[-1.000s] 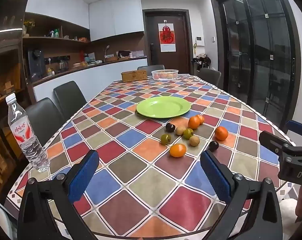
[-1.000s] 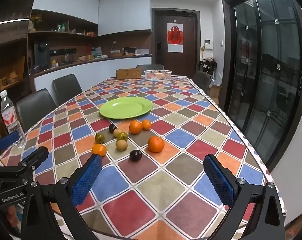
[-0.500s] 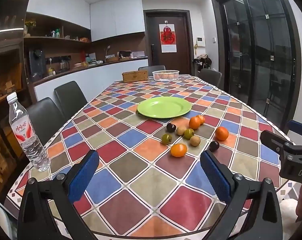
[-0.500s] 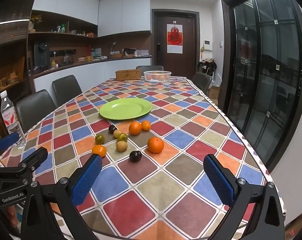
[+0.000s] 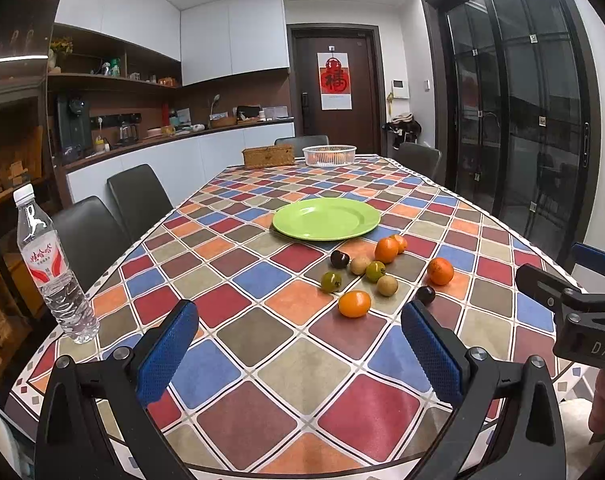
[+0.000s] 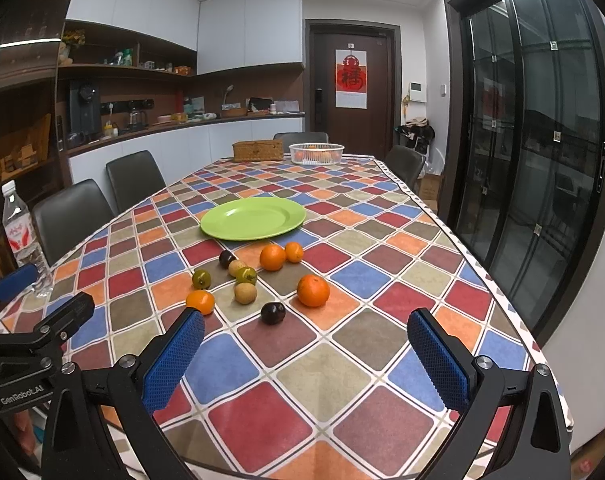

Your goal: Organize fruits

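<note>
Hovering near the table [image 5: 238, 412] edge with left gripper [image 5: 298, 350] and right gripper [image 6: 306, 356] both spread wide and gripping nothing, probably lining up on the loose fruits [image 6: 258, 280] scattered just short of the bare green plate [image 6: 253, 218] meant to gather them.

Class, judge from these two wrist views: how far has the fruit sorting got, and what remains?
Done: nothing yet. The green plate holds no fruit. In hand: nothing; the left claw and right claw are both open, hovering over the near table edge. Left: all nine loose fruits, from the big orange to the dark plum, lie on the tablecloth beside the plate.
</note>
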### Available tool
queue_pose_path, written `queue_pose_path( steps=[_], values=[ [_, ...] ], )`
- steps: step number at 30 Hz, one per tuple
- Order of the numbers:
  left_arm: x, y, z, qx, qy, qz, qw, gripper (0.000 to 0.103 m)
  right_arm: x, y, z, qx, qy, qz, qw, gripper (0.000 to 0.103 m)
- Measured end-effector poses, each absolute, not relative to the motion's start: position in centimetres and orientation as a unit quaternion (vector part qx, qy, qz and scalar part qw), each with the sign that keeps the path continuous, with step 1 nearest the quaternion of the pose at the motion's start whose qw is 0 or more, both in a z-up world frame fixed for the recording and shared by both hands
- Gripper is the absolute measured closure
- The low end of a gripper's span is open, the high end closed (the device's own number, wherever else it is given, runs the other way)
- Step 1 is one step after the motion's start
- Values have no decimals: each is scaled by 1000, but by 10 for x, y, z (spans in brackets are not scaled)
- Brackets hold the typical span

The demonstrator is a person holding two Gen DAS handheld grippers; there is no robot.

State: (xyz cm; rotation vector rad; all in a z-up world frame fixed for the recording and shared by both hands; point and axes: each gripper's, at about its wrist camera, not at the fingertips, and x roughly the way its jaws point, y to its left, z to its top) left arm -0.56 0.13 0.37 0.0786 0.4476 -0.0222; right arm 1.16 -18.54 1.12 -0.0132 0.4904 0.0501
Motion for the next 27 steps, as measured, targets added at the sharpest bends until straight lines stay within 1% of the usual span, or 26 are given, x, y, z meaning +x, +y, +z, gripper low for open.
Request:
queue_pose_path(
  steps=[27],
  values=[
    [-6, 0, 4, 38, 221, -14, 974, 0, 11, -185, 10, -6, 243, 25, 970, 0]
  ],
)
